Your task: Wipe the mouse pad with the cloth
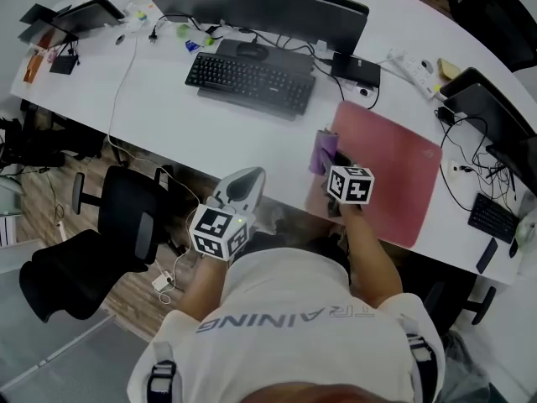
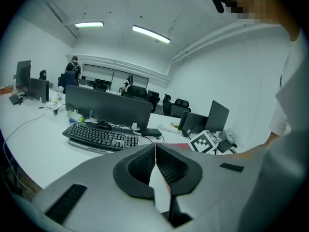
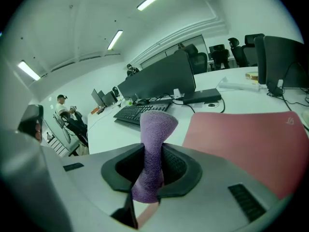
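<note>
A pink-red mouse pad lies on the white desk at the right, also visible in the right gripper view. My right gripper is shut on a purple cloth, which hangs over the pad's left edge; in the right gripper view the cloth stands pinched between the jaws. My left gripper is held off the desk's front edge, left of the pad, jaws shut on nothing.
A black keyboard and a wide monitor sit behind the pad to the left. Cables, a power strip and a laptop crowd the right. A black office chair stands below the desk at left.
</note>
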Demonstrator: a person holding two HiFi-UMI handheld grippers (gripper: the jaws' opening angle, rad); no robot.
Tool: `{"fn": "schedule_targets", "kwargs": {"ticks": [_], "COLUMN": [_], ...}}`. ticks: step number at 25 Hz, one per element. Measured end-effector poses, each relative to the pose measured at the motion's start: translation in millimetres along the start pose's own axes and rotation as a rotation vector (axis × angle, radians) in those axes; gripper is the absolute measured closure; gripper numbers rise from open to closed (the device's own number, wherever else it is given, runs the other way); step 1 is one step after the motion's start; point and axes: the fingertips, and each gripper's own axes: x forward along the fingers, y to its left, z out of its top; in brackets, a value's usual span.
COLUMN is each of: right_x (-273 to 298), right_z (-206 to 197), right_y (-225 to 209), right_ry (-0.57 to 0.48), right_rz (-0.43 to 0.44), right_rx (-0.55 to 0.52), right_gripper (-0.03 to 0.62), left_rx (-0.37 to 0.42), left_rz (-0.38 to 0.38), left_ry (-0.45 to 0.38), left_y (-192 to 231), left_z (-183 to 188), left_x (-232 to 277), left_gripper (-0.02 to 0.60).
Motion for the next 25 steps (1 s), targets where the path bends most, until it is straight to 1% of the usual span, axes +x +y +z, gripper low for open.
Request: {"fn": "schedule_targets", "kwargs": {"ticks": [5, 8, 10, 14, 17, 25], "right_x": [43, 54, 55, 48, 36, -12], "right_z": [-31, -43, -48, -52, -54, -66], "right_y": [-6, -14, -23, -45, -59, -117], "right_ry": [0.091, 0.137, 0.15, 0.151, 0.15, 0.145], "right_rz": [-0.045, -0.07, -0.077, -0.082, -0.082, -0.103], "right_rx": [0.026, 0.003, 0.007, 0.047, 0.059, 0.078], "right_gripper": [0.494, 0.494, 0.494, 0.493, 0.493, 0.493], "left_rx": [-0.009, -0.015, -0.018, -0.017, -0.014, 0.002], "left_rz": [0.005, 0.006, 0.007, 0.009, 0.009, -0.005], "left_ry": [0.007, 0.014, 0.018, 0.022, 0.022, 0.009], "left_y": [10, 11, 7, -4, -18, -73], "left_z": [-5, -8, -9, -7, -4, 4], "left_x": [-5, -3, 0, 8, 16, 44], "left_gripper": [0.549, 0.549, 0.549, 0.549, 0.549, 0.549]}}
